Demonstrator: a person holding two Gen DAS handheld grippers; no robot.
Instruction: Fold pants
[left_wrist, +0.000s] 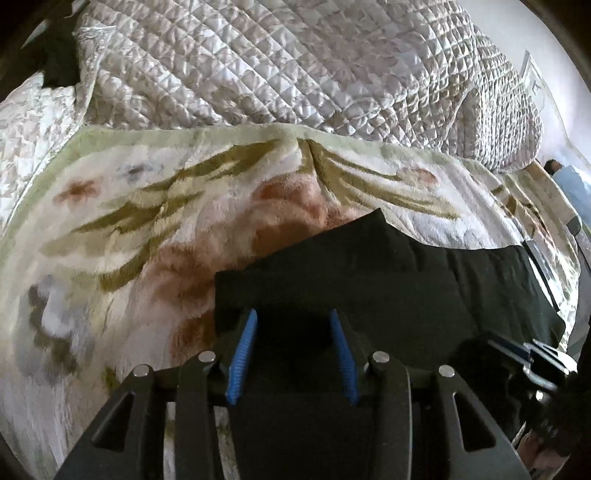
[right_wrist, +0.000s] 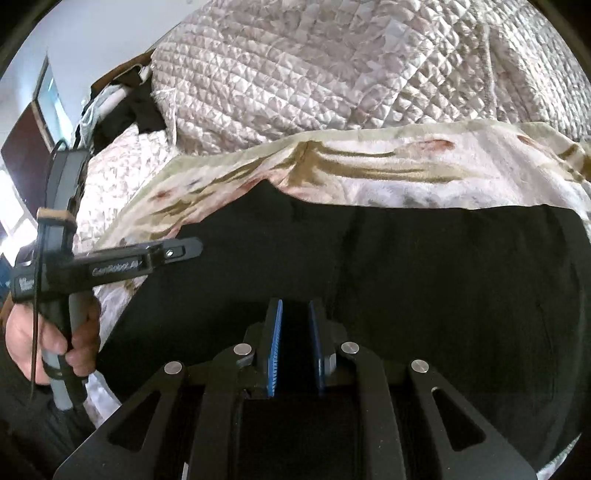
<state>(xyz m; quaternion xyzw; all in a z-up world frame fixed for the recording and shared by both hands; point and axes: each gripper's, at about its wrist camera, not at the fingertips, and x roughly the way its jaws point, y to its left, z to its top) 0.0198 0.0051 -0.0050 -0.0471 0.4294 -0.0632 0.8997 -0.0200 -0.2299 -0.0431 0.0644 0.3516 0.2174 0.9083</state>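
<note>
On left hand-held gripper (right_wrist: 183, 249), faint white lettering, over black pants (right_wrist: 406, 277)

Matt black cloth pants (right_wrist: 424, 266) lie on a fluffy floral fleece blanket (left_wrist: 129, 236), near a glossy quilted satin-like bedspread (left_wrist: 277, 66).

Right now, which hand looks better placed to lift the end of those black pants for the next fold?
Probably the left gripper: it sits open at the black pants' end edge. The right gripper is over mid-cloth.
</note>
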